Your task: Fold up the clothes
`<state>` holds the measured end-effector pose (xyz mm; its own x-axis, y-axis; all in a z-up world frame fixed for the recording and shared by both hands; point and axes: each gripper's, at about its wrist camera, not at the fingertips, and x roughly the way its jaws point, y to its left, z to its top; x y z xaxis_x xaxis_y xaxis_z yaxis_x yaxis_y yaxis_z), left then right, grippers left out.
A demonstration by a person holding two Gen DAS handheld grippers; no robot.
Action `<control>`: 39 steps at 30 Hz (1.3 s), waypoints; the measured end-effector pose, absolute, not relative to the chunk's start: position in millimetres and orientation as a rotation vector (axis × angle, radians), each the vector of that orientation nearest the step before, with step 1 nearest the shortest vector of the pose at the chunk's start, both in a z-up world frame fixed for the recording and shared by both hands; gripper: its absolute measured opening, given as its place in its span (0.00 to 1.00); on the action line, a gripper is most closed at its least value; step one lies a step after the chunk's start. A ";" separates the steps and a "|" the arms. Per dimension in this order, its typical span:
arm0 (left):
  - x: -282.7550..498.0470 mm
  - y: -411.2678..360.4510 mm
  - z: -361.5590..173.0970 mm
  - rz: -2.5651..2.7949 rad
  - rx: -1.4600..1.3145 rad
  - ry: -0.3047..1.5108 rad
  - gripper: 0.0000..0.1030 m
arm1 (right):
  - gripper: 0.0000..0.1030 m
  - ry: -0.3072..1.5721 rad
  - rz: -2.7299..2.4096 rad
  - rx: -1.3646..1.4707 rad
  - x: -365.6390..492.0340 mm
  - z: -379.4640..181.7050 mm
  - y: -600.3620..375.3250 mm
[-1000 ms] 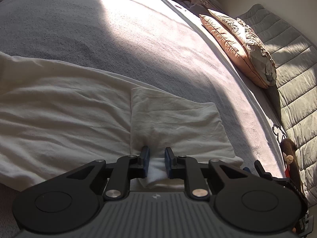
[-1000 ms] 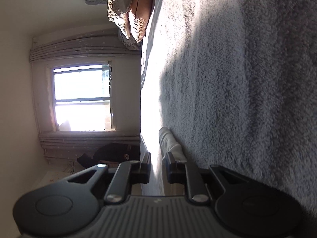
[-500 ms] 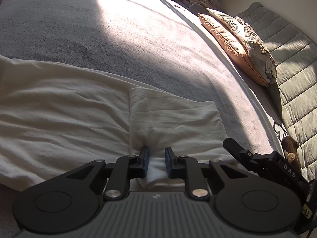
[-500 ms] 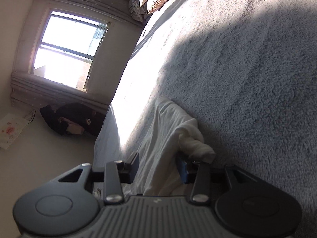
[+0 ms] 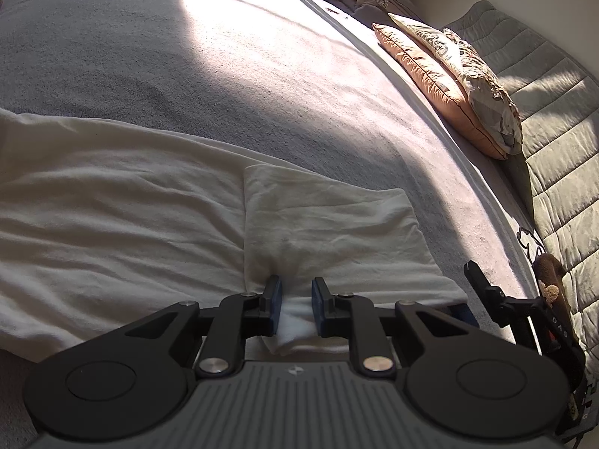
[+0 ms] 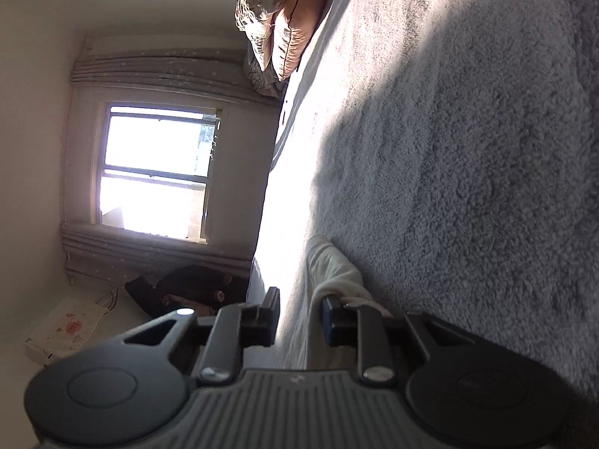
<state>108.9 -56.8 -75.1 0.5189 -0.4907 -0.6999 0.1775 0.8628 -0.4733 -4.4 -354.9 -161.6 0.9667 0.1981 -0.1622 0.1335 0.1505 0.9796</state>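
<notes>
A cream-white garment (image 5: 123, 224) lies spread on the grey bed blanket (image 5: 187, 75), with one part folded over at the right (image 5: 329, 220). My left gripper (image 5: 296, 305) is shut on a bunched edge of that fold. My right gripper (image 6: 301, 316) is rolled sideways at the garment's edge (image 6: 329, 262); its jaws stand apart, and white cloth lies against the right finger (image 6: 333, 318). The right gripper's body shows at the right edge of the left wrist view (image 5: 524, 310).
Two pillows (image 5: 456, 82) lean by a grey quilted cover (image 5: 554, 119) at the bed's far right. A brown plush toy (image 5: 550, 277) lies near the edge. In the right wrist view, a bright window (image 6: 157, 172) and dark items on the floor (image 6: 187, 288).
The left gripper has stayed shut on the fold. The right gripper opened about half a second ago, tilted and swung, and now sits rolled sideways again with its jaws apart.
</notes>
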 end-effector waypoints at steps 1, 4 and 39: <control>108.9 -56.9 -75.2 -0.412 -0.364 0.945 0.19 | 0.24 0.272 0.038 1.434 -6.9 -161.3 -355.0; 108.5 -57.6 -75.7 -0.412 -0.362 0.944 0.19 | 0.23 0.247 0.004 1.487 -17.1 -164.3 -358.0; 108.5 -60.1 -74.7 -0.420 -0.329 0.944 0.19 | 0.04 0.352 -0.441 1.380 -27.5 -133.6 -340.2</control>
